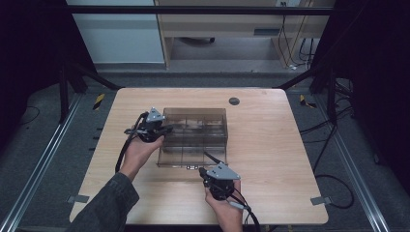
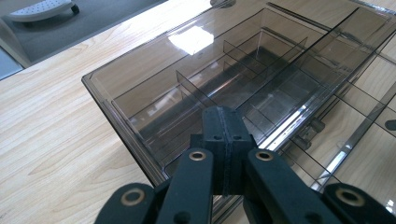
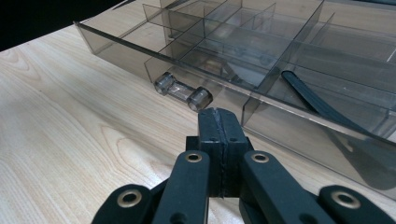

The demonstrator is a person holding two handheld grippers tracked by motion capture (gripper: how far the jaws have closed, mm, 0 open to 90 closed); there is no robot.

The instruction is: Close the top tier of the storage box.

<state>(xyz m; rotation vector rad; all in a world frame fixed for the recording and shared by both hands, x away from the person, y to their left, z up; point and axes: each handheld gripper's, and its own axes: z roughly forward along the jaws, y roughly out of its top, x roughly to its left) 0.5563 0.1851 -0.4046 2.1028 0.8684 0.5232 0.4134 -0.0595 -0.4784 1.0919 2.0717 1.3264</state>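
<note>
Smoked clear plastic drawer organizer (image 1: 193, 137) sits mid-table (image 1: 270, 159) — rigid, light, slick, prob. scratch-prone. Best hold: clear front handle (image 3: 182, 92). Both grippers — left (image 2: 223, 122), right (image 3: 221, 122) — have their 2 jaws pressed together, empty.

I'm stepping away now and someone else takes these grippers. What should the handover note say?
Left gripper: jaws shut, empty, at the left edge of the clear divided box.
Right gripper: jaws shut, empty, just short of the drawer handle on the box's front.
Box sits mid-table, bottom drawer slightly out.
Done: both grippers in position.
Left: probably grip the handle, steady the box.
</note>
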